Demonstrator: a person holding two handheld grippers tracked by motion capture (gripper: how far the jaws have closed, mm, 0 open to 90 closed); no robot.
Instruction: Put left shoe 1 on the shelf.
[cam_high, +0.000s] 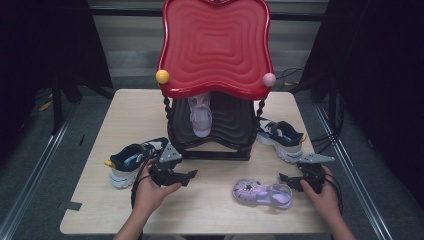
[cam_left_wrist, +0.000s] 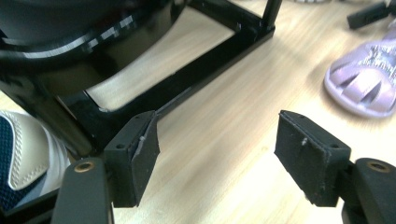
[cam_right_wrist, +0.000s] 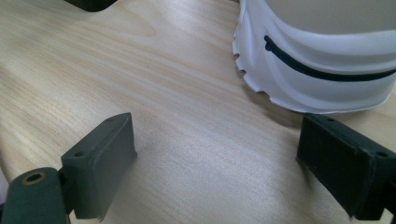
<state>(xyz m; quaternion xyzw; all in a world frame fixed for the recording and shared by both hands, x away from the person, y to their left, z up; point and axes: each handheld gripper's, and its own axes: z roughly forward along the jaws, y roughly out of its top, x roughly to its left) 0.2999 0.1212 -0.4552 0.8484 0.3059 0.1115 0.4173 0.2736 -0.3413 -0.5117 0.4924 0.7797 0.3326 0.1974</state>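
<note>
Each black hand-held gripper (cam_high: 192, 174) carries a grey three-cornered plate, trailing black cable and screw-fastened rectangular pads (cam_left_wrist: 312, 156).

No readable text, label, brand, number or sign appears anywhere in these views. The red tray-like top of the rack (cam_high: 215, 45) at upper centre of the high view carries only moulded ripples, no lettering. The navy and white sneaker (cam_high: 131, 162) at lower left and its match (cam_high: 282, 137) at right of centre show stripes and colour patches, but any logo is too small to make out. The lilac sandal (cam_high: 262, 193) at lower centre has a decoration that cannot be read as writing. The black gripper pads (cam_left_wrist: 308, 154) in the close views bear only scuffs and screw holes.
</note>
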